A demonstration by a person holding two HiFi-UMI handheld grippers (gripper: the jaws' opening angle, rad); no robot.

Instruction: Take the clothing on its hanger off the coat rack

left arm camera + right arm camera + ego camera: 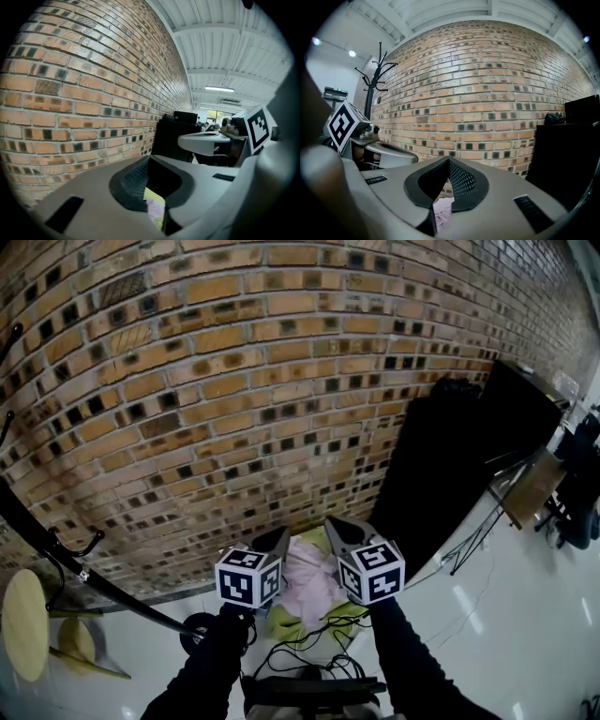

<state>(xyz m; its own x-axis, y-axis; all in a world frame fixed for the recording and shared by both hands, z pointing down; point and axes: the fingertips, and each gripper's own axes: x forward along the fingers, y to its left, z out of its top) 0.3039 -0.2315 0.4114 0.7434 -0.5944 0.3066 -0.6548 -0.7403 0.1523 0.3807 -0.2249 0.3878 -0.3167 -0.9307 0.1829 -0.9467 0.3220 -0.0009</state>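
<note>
Your left hand-held gripper (273, 544) and right hand-held gripper (338, 532) — both pressed together, empty — hover over the pink clothing (314, 583), heaped low, well apart from the coat rack (94, 582); reach in shut and you'd likely just shove the fabric.

You face rough matt brick wall (281, 381). Floor (525, 615) glossy. Clothing (305, 577) soft crumpled cloth. Coat rack (371, 93) smooth, dark, metal-looking. Your right gripper (449, 161) matt grey plastic, pads (461, 180) dimpled black.

clothing (311, 583): pink and yellow-green, crumpled | coat rack (28, 521): black, upright
</note>
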